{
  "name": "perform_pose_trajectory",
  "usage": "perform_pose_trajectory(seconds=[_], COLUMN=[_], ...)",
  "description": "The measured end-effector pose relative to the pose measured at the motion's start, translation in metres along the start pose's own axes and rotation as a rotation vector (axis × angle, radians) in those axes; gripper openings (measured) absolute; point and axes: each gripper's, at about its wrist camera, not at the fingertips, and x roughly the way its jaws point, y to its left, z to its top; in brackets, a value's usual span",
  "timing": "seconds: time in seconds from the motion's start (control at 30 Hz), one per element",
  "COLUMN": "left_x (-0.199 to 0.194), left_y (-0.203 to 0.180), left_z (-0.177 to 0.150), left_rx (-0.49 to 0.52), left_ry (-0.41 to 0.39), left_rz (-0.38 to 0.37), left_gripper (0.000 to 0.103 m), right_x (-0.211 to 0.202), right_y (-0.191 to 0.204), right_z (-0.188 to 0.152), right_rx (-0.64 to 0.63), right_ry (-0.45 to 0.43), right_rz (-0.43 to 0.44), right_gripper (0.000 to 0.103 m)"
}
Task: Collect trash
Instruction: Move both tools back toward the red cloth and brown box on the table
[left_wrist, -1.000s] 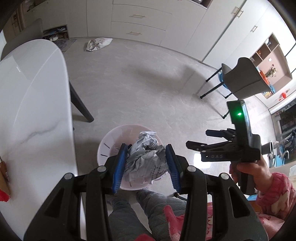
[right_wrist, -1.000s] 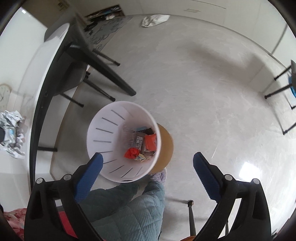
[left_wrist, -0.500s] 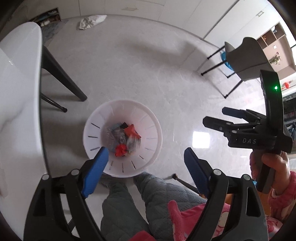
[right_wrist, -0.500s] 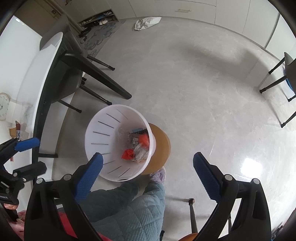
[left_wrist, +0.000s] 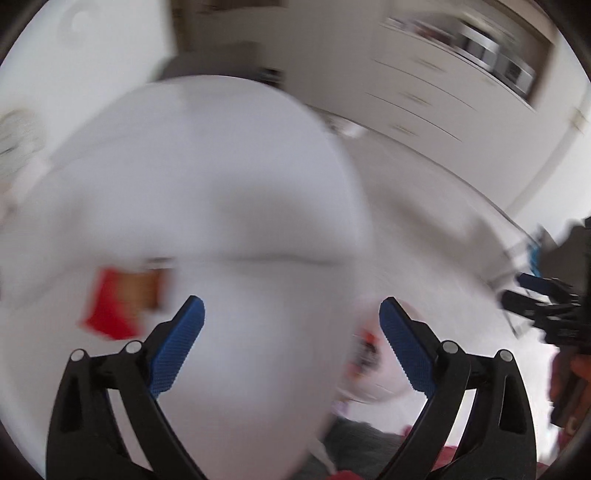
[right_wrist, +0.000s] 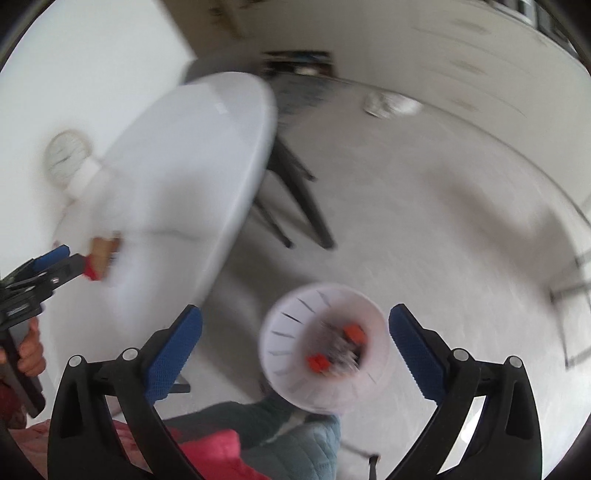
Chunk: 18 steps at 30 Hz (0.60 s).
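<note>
- Now, both views are smeared by motion blur; outlines are soft throughout
- Left tool (left_wrist: 291, 314): blue pads spread wide, nothing between them; its jaws have just been opening
- Left tool hangs over the white tabletop (left_wrist: 207, 177), which fills most of the left wrist view
- Red and tan wrapper (left_wrist: 125, 306) lies on the tabletop, just left of the left tool's left pad, apart from it
- In the right wrist view the same wrapper (right_wrist: 101, 256) sits near the tabletop's near edge, just beyond the left tool's tips (right_wrist: 55, 264); whether they touch is hard to tell through the blur
- A hand (right_wrist: 31, 349) grips the left tool's handle at the left frame edge
- Right tool (right_wrist: 295, 325): pads wide apart, empty, pointing down at the floor (right_wrist: 424, 229)
- White slotted trash bin (right_wrist: 295, 332) stands on the floor beside the tabletop, seen between the right tool's pads but well below them
- Bin holds trash: red-orange scraps (right_wrist: 319, 363) and a grey crumpled mass, probably paper
- In the left wrist view only a blurred sliver of the bin (left_wrist: 373, 354) shows past the tabletop edge, by the right pad
- Right tool also appears at the right edge of the left wrist view (left_wrist: 532, 295), dark body, blue tip
- Dark table legs (right_wrist: 306, 206) stand on the floor under the tabletop
- A pale crumpled item (right_wrist: 388, 103) lies on the far floor near the cabinets
- Person's grey-green quilted legs (right_wrist: 295, 432) and pink sleeve fabric show at the bottom of the right wrist view
</note>
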Motion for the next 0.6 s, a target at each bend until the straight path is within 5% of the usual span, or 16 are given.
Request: perform_pose_trajectory(seconds=[0.23, 0.6], left_x=[0.004, 0.083], left_y=[0.111, 0.171], left_z=[-0.017, -0.013], left_rx=[-0.229, -0.127], left_ry=[0.013, 0.19], left_rz=[0.076, 0.028], left_gripper=[0.094, 0.095], right_x=[0.037, 0.071], right_y=[0.108, 0.193], right_z=[0.045, 0.05], right_rx=[-0.186, -0.302], right_ry=[0.032, 0.118], right_rz=[0.116, 0.122], right_gripper=[0.1, 0.1])
